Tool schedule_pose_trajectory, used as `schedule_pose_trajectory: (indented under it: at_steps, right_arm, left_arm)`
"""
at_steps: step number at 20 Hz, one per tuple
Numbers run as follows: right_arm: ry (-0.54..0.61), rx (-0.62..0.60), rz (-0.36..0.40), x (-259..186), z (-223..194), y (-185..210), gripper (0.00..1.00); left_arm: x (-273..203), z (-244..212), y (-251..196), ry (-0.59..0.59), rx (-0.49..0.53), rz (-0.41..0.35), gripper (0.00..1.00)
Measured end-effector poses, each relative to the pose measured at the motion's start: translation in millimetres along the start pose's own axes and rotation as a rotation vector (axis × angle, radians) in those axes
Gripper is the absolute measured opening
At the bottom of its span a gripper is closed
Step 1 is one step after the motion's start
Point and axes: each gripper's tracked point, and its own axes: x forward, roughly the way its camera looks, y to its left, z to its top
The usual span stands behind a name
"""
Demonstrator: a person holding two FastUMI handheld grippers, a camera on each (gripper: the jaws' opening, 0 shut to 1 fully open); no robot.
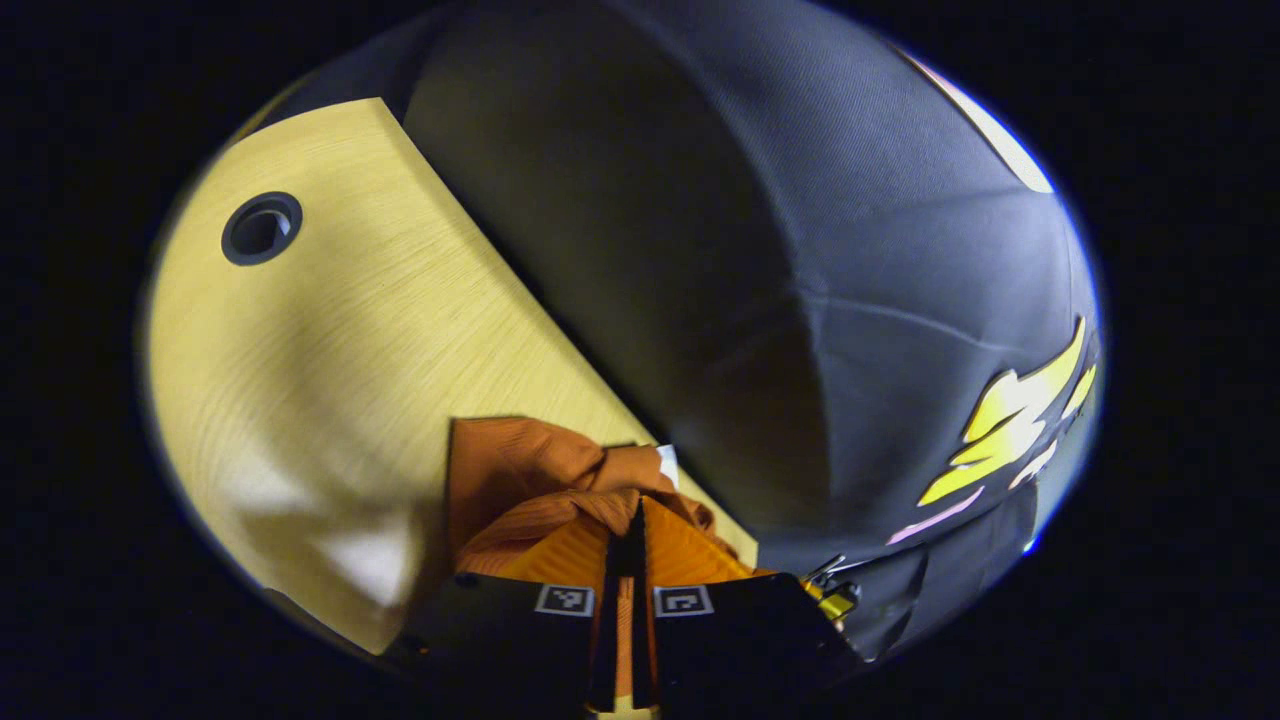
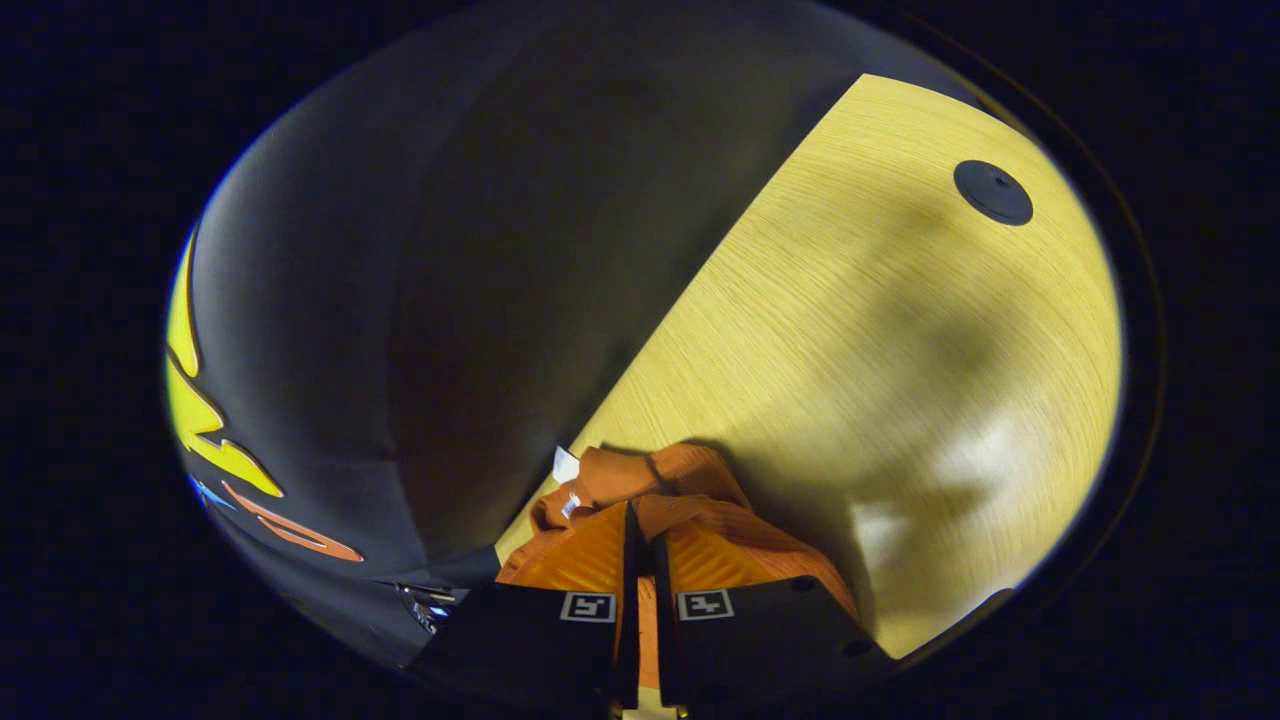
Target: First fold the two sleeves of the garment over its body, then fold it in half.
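garment [image 1: 520, 470], orange and bunched, sits at the worktop [image 1: 330, 380] edge nearest the booth wall, gathered up, i'd judge, because both tools pinch it. left hand-held gripper [image 1: 628, 530] has its fingers nearly together on a fold; right hand-held gripper [image 2: 643, 540] likewise. a small white tag [image 2: 565, 464] pokes out of the cloth, too small to read. a round grommet [image 1: 262, 228] sits well apart.

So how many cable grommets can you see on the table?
2. An open grommet sits far left on the table in the left gripper view; a capped grommet sits far right in the right gripper view. More may be hidden out of frame.
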Motion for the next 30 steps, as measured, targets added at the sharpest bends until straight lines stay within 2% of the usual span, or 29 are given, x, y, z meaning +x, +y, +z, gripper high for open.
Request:
schedule_pose_trajectory:
  at_steps: [1, 2, 3, 4, 5, 6, 7, 9, 10, 12, 15, 16, 17, 18, 19, 20, 21, 22, 25, 26, 27, 28, 30]
  right_arm:
    - [-0.005, 0.003, 0.017, -1, 0, 8, 0.08]
    - [-0.003, -0.003, 0.023, 3, 0, 8, 0.12]
    - [-0.009, -0.016, 0.031, 0, 2, 9, 0.12]
    - [-0.012, -0.031, 0.028, 2, 4, 10, 0.23]
    - [-0.017, -0.046, 0.033, -2, 5, 11, 0.33]
    - [-0.018, -0.059, 0.044, -6, 5, 15, 0.36]
    - [-0.029, -0.08, 0.033, -8, 7, 17, 0.4]
    - [-0.095, -0.102, 0.059, -16, 17, 29, 0.48]
    - [-0.145, -0.106, 0.066, -21, 29, 38, 0.62]
    - [-0.236, -0.164, 0.004, -33, 42, 41, 0.96]
    - [-0.245, -0.4, -0.079, -65, 32, 52, 0.95]
    - [-0.259, -0.497, -0.096, -80, 27, 59, 0.89]
    - [-0.29, -0.586, -0.099, -95, 25, 71, 0.96]
    - [-0.324, -0.666, -0.085, -111, 18, 87, 0.89]
    - [-0.361, -0.734, -0.058, -127, 10, 103, 0.89]
    - [-0.407, -0.793, -0.064, -146, 5, 111, 0.96]
    - [-0.444, -0.85, -0.066, -160, -4, 117, 0.89]
    - [-0.481, -0.902, -0.069, -179, -9, 124, 0.96]
    - [-0.576, -1.013, -0.036, -237, -31, 140, 0.96]
    - [-0.604, -1.038, -0.016, -253, -40, 142, 0.89]
    - [-0.639, -1.054, 0.002, -266, -48, 143, 0.89]
    - [-0.658, -1.079, 0.021, -276, -60, 141, 0.95]
    - [-0.679, -1.139, 0.022, -296, -82, 121, 0.95]
  left_arm:
    - [-3, -3, -5, 0.001, -0.042, -0.02, 0.11]
    - [-4, -4, -6, -0.003, -0.068, -0.028, 0.18]
    - [-5, 0, -4, -0.021, -0.079, -0.021, 0.09]
    - [-4, 3, -4, -0.041, -0.086, -0.029, 0.37]
    - [-3, 6, -10, -0.061, -0.094, -0.051, 0.41]
    - [-4, 8, -14, -0.08, -0.09, -0.057, 0.55]
    - [-6, 11, -11, -0.1, -0.061, -0.026, 0.7]
    - [-13, 13, -11, -0.107, 0.046, 0.032, 0.99]
    - [-18, 14, -16, -0.113, 0.087, 0.041, 0.98]
    - [-32, 20, -31, -0.141, 0.164, 0.059, 0.98]
    - [-68, 25, -63, -0.201, 0.333, 0.096, 0.98]
    - [-84, 27, -76, -0.234, 0.407, 0.108, 0.98]
    - [-101, 27, -90, -0.277, 0.485, 0.124, 0.98]
    - [-119, 27, -101, -0.319, 0.56, 0.147, 0.98]
    - [-139, 25, -110, -0.375, 0.619, 0.178, 0.99]
    - [-157, 17, -122, -0.413, 0.653, 0.191, 0.98]
    - [-178, 4, -134, -0.443, 0.688, 0.201, 0.98]
    - [-196, -9, -145, -0.474, 0.721, 0.216, 0.98]
    - [-251, -50, -165, -0.563, 0.827, 0.259, 0.98]
    - [-265, -65, -174, -0.588, 0.845, 0.258, 0.98]
    - [-281, -82, -182, -0.61, 0.859, 0.259, 0.98]
    - [-297, -96, -182, -0.63, 0.868, 0.286, 0.98]
    - [-330, -120, -182, -0.652, 0.909, 0.331, 0.98]
